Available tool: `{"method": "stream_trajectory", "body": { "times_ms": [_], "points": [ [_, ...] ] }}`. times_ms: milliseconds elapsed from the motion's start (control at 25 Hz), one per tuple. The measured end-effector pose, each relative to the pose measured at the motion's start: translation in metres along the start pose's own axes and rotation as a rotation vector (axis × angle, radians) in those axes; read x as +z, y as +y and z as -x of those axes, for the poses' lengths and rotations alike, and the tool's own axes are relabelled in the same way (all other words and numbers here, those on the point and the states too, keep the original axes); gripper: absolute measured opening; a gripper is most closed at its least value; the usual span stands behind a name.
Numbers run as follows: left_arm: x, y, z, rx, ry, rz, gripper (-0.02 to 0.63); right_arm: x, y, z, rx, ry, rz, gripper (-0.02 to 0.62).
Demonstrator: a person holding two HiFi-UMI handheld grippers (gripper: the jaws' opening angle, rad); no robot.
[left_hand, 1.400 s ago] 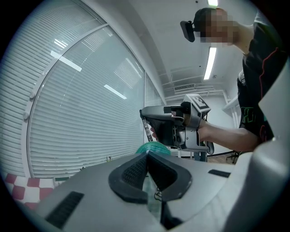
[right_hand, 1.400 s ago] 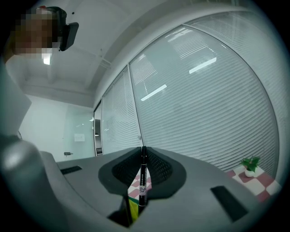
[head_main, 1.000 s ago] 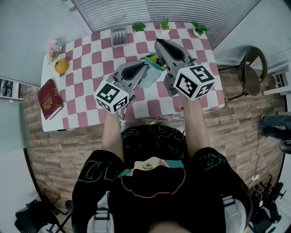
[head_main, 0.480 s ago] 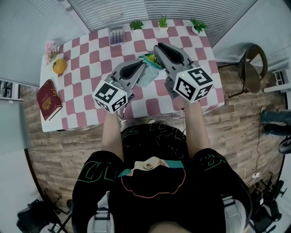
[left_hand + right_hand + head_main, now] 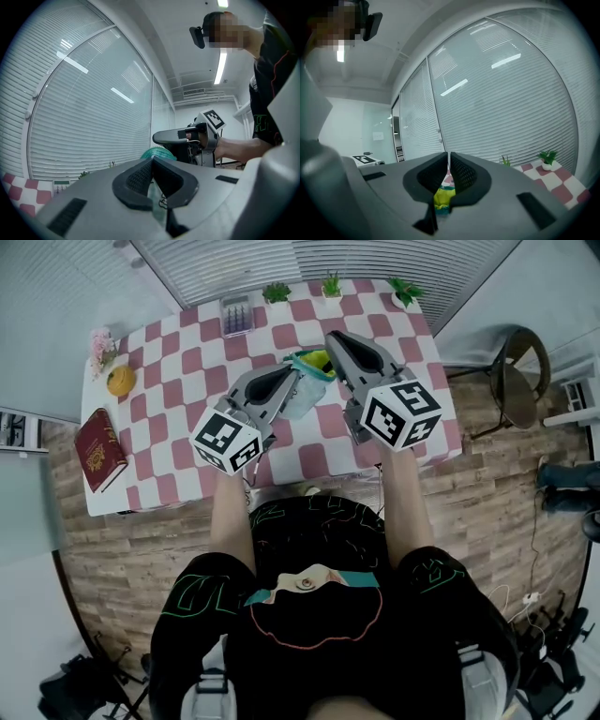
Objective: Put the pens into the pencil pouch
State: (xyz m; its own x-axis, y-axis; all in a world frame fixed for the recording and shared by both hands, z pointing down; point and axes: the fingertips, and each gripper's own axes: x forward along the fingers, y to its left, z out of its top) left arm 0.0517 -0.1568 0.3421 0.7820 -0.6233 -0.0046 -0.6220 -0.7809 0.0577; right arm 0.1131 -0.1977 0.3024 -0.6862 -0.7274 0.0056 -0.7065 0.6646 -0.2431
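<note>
- Left gripper [image 5: 152,174] jaws clamped on the clear side of the pencil pouch [image 5: 304,392]; right gripper [image 5: 448,176] jaws pinched together at its teal rim, with yellow showing below them
- Pouch sits between both grippers, over the middle of the checked table [image 5: 184,364]
- Red book [image 5: 100,448] at the left edge; calculator [image 5: 236,314] and small plants [image 5: 276,292] along the far edge

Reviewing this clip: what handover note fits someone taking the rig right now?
Left gripper: shut on the teal pouch, over the table.
Right gripper: jaws together beside the pouch mouth, gripping nothing I can make out.
Done: something yellow-green sits in the pouch mouth; no loose pens show on the table.
Left: confirm all pens are in, then set the pouch down.
</note>
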Motion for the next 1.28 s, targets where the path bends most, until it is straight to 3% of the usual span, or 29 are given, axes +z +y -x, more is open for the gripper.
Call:
{"method": "stream_trajectory", "body": {
  "times_ms": [280,800,1280],
  "points": [
    [0.009,0.011,-0.002,0.076,0.006,-0.031,0.002,-0.01,-0.018,0.003,-0.05,0.015,-0.014,0.003],
    [0.051,0.061,-0.007,0.303,-0.02,-0.08,0.002,0.005,-0.043,-0.005,-0.115,0.003,0.014,0.002],
    [0.074,0.116,0.009,0.603,-0.068,-0.005,0.002,0.022,-0.061,-0.019,-0.244,0.031,0.122,0.003]
  ]
}}
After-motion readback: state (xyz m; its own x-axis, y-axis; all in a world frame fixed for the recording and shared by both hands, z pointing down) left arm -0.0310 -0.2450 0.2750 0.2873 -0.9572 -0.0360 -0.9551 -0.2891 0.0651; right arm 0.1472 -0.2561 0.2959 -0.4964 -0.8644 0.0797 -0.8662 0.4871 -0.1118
